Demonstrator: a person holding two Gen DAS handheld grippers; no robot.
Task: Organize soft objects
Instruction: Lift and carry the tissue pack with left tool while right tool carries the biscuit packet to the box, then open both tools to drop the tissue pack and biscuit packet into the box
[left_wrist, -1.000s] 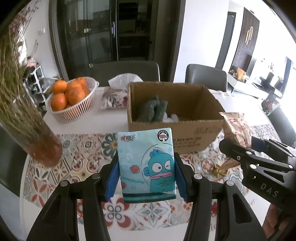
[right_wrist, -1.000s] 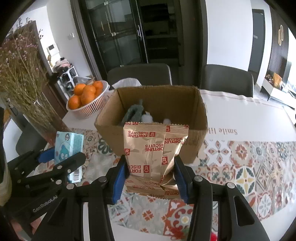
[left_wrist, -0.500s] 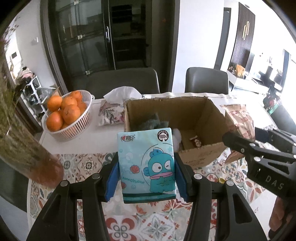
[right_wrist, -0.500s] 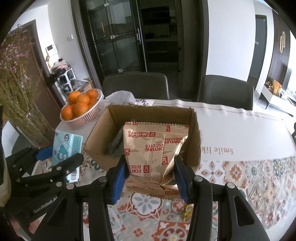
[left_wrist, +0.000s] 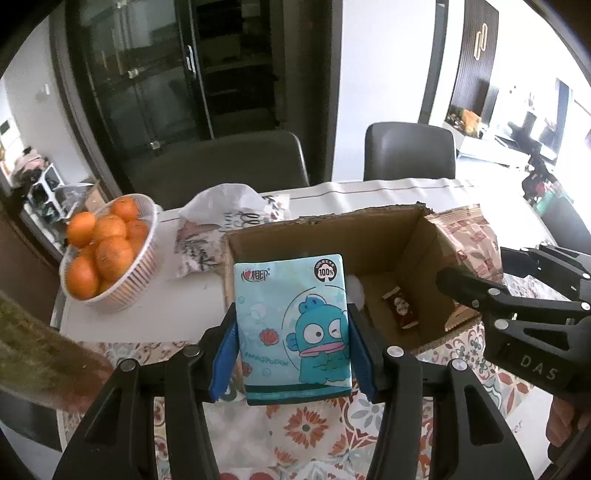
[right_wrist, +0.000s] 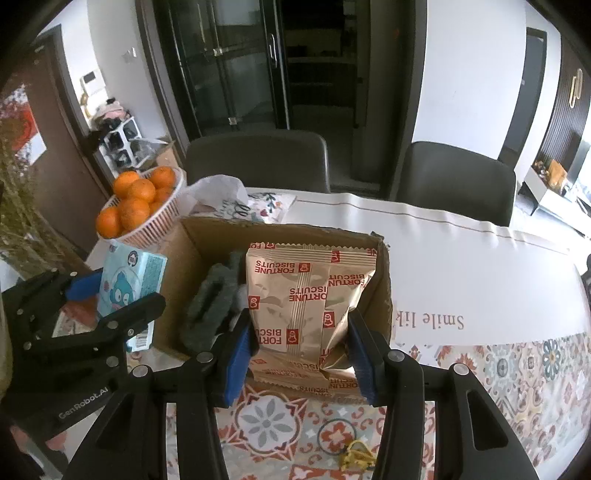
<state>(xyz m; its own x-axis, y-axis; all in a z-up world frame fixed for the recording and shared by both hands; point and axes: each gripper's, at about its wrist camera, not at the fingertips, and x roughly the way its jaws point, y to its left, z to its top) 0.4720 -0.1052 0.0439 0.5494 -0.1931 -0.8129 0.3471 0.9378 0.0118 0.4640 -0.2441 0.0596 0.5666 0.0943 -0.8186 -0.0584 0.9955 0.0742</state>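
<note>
My left gripper (left_wrist: 291, 347) is shut on a light-blue tissue pack (left_wrist: 291, 325) with a cartoon fish, held over the near left edge of an open cardboard box (left_wrist: 332, 232). My right gripper (right_wrist: 301, 347) is shut on a gold Fortune Biscuits bag (right_wrist: 310, 295), held above the box's (right_wrist: 192, 236) near right part. Inside the box lie a grey-green soft item (right_wrist: 210, 302), something white (left_wrist: 355, 288) and a small brown packet (left_wrist: 400, 308). The tissue pack also shows in the right wrist view (right_wrist: 127, 280), the biscuit bag in the left wrist view (left_wrist: 469, 240).
A white basket of oranges (left_wrist: 107, 251) stands at the back left. A floral tissue pouch (left_wrist: 221, 221) lies behind the box. Dried flowers in a vase (right_wrist: 22, 229) stand at the left. Two dark chairs (right_wrist: 454, 177) are behind the table. A yellow band (right_wrist: 354, 458) lies on the patterned mat.
Both grippers have risen and moved forward over the box, each still holding its item. The box interior now shows from above.
</note>
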